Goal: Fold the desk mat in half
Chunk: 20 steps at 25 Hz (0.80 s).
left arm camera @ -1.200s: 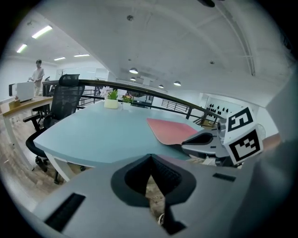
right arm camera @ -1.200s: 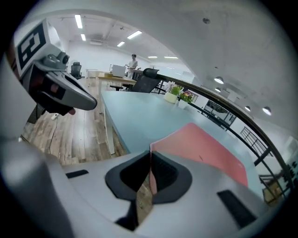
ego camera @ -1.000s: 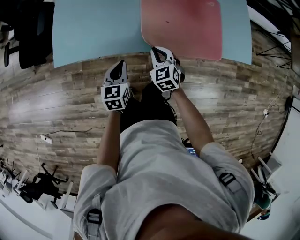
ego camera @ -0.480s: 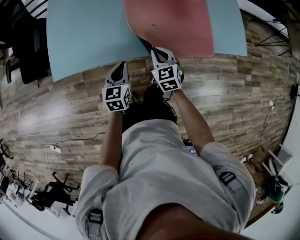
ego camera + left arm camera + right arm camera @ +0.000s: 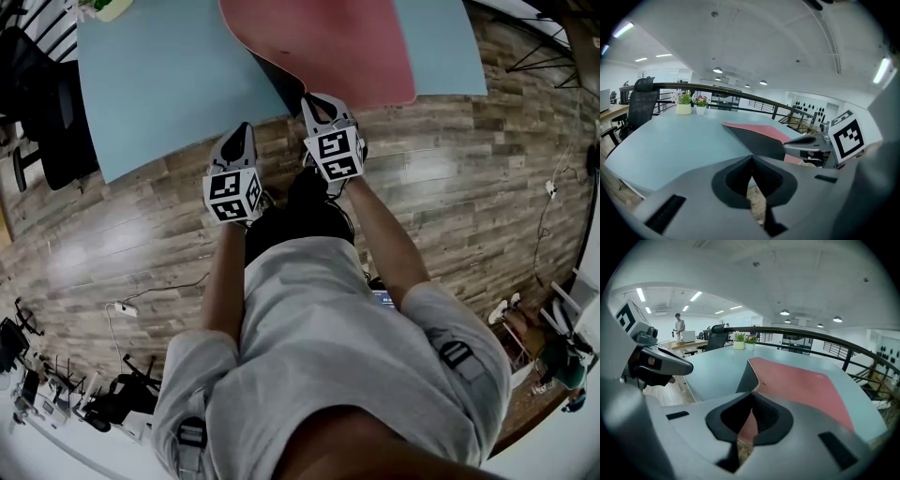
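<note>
A pink desk mat (image 5: 328, 47) lies on the light blue table (image 5: 159, 84). Its near left corner is raised off the table, and the dark underside (image 5: 277, 84) shows beneath it. My right gripper (image 5: 314, 99) is shut on that corner, with pink mat (image 5: 801, 380) pinched between the jaws of the right gripper (image 5: 752, 393). My left gripper (image 5: 242, 129) hangs just off the table's near edge, left of the mat and apart from it. In the left gripper view, the left gripper (image 5: 751, 158) is shut with nothing in it, and the mat's lifted edge (image 5: 759, 140) lies ahead to the right.
Two small plant pots (image 5: 684, 107) stand at the table's far left. A black office chair (image 5: 52, 103) sits beside the table's left side. A dark railing (image 5: 811, 336) runs behind the table, and a person (image 5: 679, 326) stands far off. Wood floor (image 5: 450, 187) lies below.
The mat's near left corner has risen in the right gripper, and more dark underside shows. The table and mat have shifted left in the head view. The left gripper stays shut.
</note>
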Each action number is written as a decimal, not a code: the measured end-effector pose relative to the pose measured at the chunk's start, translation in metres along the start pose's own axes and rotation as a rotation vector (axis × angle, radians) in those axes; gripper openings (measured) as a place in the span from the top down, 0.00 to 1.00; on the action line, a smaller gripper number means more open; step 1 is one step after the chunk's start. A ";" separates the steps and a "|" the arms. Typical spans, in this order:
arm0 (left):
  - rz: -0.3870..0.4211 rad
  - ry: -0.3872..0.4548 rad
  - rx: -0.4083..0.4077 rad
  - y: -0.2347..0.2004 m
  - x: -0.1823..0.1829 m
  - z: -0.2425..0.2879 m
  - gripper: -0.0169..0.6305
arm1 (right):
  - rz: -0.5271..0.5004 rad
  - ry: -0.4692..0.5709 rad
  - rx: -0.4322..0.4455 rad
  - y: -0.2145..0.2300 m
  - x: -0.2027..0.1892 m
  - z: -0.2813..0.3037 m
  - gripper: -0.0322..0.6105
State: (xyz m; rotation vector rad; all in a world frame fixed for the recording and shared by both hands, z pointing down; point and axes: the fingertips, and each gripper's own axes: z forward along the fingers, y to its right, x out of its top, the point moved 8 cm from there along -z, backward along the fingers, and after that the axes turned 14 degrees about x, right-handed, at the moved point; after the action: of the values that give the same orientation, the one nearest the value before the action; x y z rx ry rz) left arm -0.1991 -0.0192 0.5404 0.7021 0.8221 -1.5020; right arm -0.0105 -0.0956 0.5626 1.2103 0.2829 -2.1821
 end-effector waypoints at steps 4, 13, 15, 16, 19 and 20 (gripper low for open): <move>0.013 -0.005 -0.014 0.006 0.002 0.005 0.95 | 0.019 0.010 -0.016 0.008 -0.004 -0.004 0.92; 0.040 -0.006 -0.049 0.022 0.011 0.019 0.95 | 0.067 0.020 -0.055 0.025 -0.014 -0.017 0.92; 0.046 -0.006 -0.056 0.025 0.014 0.023 0.95 | 0.080 0.020 -0.063 0.029 -0.014 -0.021 0.92; 0.049 -0.006 -0.061 0.027 0.016 0.024 0.95 | 0.087 0.021 -0.068 0.031 -0.015 -0.023 0.92; 0.058 -0.004 -0.076 0.035 0.018 0.028 0.95 | 0.107 0.027 -0.083 0.037 -0.019 -0.029 0.92; 0.062 -0.004 -0.082 0.037 0.018 0.030 0.95 | 0.113 0.028 -0.088 0.038 -0.020 -0.031 0.92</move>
State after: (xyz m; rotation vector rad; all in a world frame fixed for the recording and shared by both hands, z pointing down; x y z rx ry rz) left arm -0.1625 -0.0552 0.5389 0.6578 0.8462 -1.4060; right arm 0.0420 -0.1032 0.5665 1.1806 0.3112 -2.0365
